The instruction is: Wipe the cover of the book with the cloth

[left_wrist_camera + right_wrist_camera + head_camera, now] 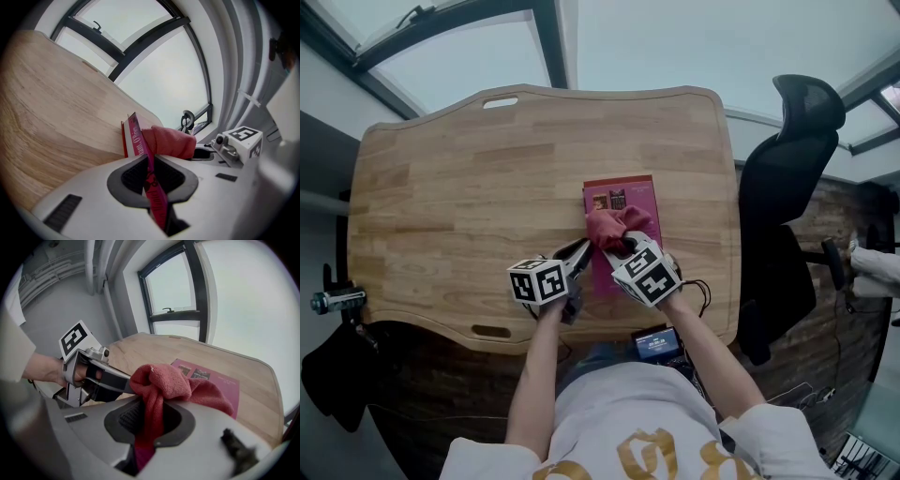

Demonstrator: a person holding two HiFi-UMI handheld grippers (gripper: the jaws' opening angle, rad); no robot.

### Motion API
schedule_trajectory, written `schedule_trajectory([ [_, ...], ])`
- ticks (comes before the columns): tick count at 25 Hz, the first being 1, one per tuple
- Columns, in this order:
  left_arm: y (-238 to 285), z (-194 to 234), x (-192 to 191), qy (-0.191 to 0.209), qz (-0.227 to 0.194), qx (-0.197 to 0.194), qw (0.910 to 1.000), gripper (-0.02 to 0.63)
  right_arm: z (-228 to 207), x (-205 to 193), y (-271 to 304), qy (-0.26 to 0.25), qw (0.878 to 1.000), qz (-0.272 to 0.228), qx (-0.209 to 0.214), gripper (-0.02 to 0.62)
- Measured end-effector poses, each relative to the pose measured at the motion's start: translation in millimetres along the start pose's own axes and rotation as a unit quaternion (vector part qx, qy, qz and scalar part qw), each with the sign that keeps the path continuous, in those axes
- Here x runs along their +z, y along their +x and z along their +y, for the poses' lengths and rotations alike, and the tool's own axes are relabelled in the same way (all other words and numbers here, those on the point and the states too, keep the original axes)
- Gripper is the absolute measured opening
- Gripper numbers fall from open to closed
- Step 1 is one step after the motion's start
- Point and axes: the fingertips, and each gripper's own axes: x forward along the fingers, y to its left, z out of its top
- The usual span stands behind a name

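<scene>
I am working over the wooden table (441,206), where the book (630,195) is lying flat on the right side, its near end close to the table's front edge. My left gripper (151,176) is pinching the book's left edge near the front corner, its jaws closed on that thin edge. The red cloth (614,228) is sitting bunched on the middle of the cover, and my right gripper (147,420) is clamping a fold of it between nearly closed jaws.

I am seeing three risks. The cloth is wadded up, so only a small patch may be touching the cover and most of it could go unwiped. A firm sweep toward me could drag the book off the front edge, since I am only holding one thin edge. My grippers are sitting just beside each other, so a sideways stroke could knock them together.
</scene>
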Motion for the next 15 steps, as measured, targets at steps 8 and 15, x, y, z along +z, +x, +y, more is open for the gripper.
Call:
schedule_trajectory([
  [8, -0.1, -0.5, -0.1, 0.005, 0.005, 0.001, 1.0000, 0.051, 7.5, -6.7, -5.1, -0.001, 1.000, 0.000, 0.003, 0.058],
  [15, -0.5, -0.3, 0.7, 0.009, 0.009, 0.004, 0.9999, 0.051, 14.2, -12.4, -9.4, -0.006, 1.000, 0.003, 0.008, 0.058],
])
